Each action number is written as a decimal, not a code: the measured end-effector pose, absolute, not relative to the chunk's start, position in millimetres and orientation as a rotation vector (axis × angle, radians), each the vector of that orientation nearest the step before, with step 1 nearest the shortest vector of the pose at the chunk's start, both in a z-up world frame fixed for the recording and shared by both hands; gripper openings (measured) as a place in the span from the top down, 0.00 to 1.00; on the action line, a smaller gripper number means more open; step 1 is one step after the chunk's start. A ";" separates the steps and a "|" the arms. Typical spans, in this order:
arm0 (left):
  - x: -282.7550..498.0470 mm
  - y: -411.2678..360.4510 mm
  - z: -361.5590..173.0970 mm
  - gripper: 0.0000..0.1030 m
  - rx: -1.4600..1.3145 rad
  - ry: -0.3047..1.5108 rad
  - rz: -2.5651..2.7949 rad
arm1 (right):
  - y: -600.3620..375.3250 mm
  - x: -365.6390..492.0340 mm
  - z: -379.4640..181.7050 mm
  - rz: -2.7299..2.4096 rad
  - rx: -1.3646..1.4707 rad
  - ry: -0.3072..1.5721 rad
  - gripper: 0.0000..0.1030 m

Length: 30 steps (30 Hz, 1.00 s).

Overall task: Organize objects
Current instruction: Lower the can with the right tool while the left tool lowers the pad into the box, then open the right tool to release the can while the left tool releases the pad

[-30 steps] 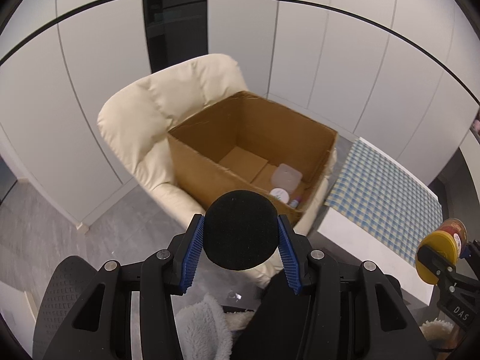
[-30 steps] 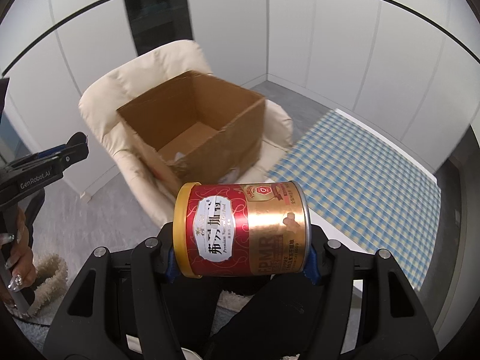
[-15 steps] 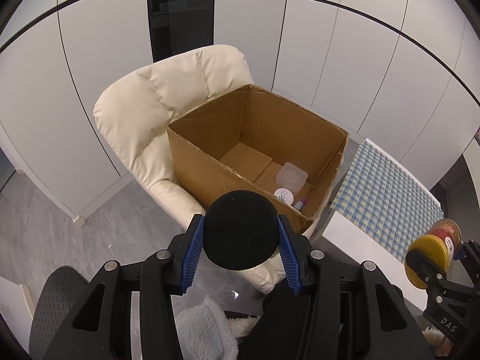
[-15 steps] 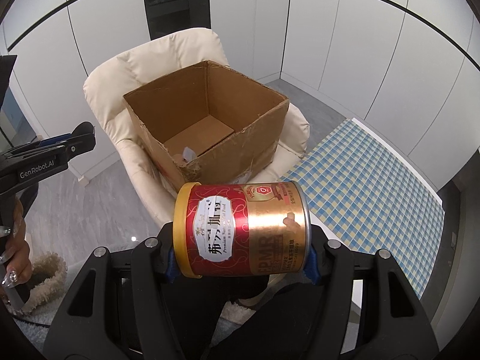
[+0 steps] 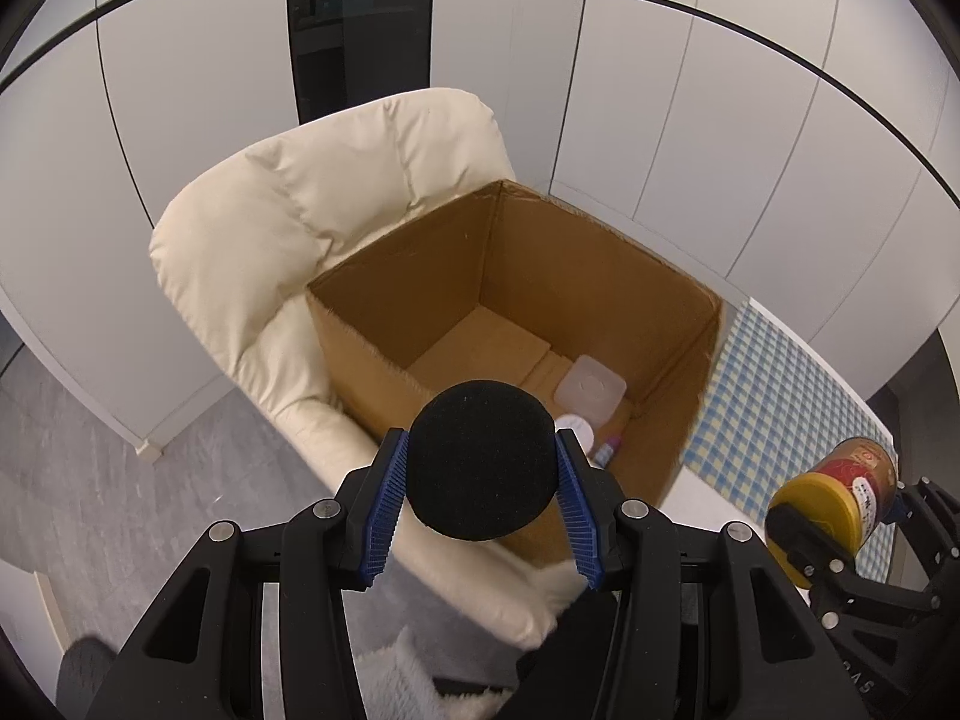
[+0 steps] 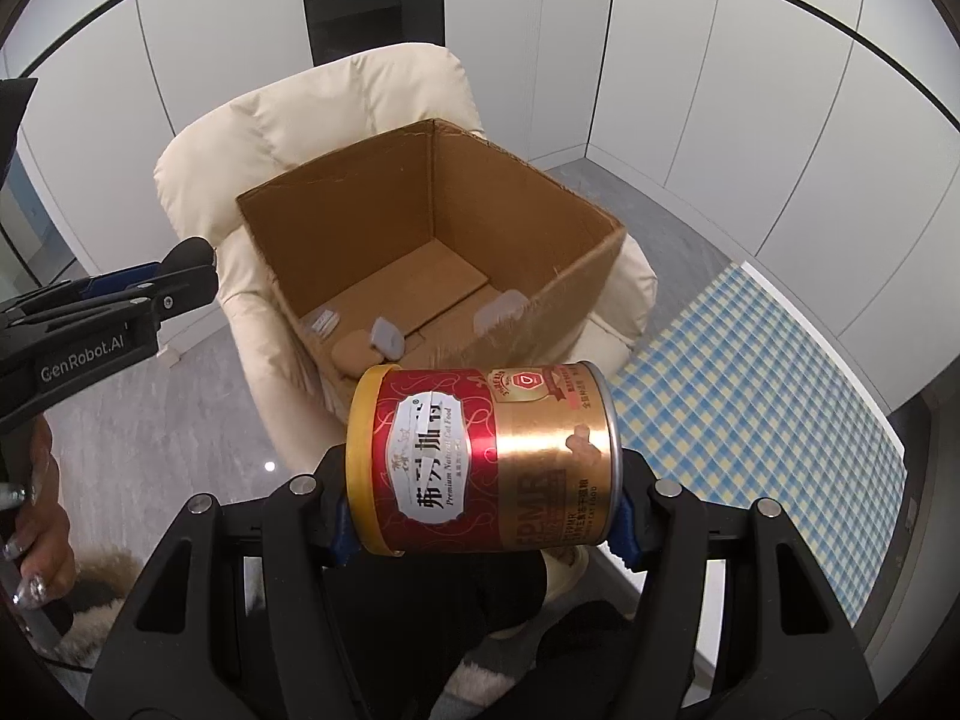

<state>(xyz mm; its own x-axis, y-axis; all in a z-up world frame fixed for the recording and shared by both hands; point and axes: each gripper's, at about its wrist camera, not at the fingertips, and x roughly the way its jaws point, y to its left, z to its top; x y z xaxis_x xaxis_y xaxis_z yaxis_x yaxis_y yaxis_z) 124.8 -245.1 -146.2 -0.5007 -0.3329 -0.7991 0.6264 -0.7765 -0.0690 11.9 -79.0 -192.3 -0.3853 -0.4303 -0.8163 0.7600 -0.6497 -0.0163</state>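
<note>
Two tools loaded above the cardboard box (image 5: pixel 672 324) on the armchair (image 5: pixel 336 204): left tool (image 5: pixel 483 480) clamps a black foam ball (image 5: pixel 483 459), soft and light, right tool (image 6: pixel 480 516) pinches a rigid, probably slippery can (image 6: pixel 480 459) across its ends.

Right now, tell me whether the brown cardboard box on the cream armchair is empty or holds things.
Not empty. The brown cardboard box is open-topped, and several small items lie on its floor, including a translucent plastic container; most of its floor is bare.
</note>
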 end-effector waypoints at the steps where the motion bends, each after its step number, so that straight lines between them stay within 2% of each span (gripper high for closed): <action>1: 118.4 -250.0 -148.1 0.53 1.100 0.484 -2.268 | -85.4 7.0 -193.4 -2.077 1.063 0.515 0.37; 12: 58.4 -291.9 -182.0 0.53 1.116 0.543 -2.204 | -162.0 -38.9 -211.8 -2.047 1.010 0.594 0.38; 27: 16.9 -334.8 -221.4 0.53 1.166 0.518 -2.114 | -233.7 -70.6 -268.6 -1.936 1.048 0.631 0.38; 28: 17.0 -334.8 -221.1 0.51 1.156 0.501 -2.117 | -234.9 -72.5 -271.0 -1.936 1.052 0.626 0.37; 29: 17.2 -334.2 -220.1 0.45 1.136 0.481 -2.126 | -236.9 -73.9 -272.7 -1.937 1.054 0.622 0.37; 30: 17.2 -334.1 -218.8 0.31 1.122 0.457 -2.126 | -237.4 -75.1 -273.7 -1.937 1.054 0.621 0.37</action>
<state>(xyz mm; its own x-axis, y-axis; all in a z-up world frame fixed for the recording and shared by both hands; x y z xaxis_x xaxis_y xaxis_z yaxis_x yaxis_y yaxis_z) 17.2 -334.1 -218.8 -0.3968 -0.4047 -0.8239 0.7075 -0.7067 0.0064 -75.1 -237.4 -273.7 -0.3086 -0.4289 -0.8490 0.8423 -0.5378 -0.0345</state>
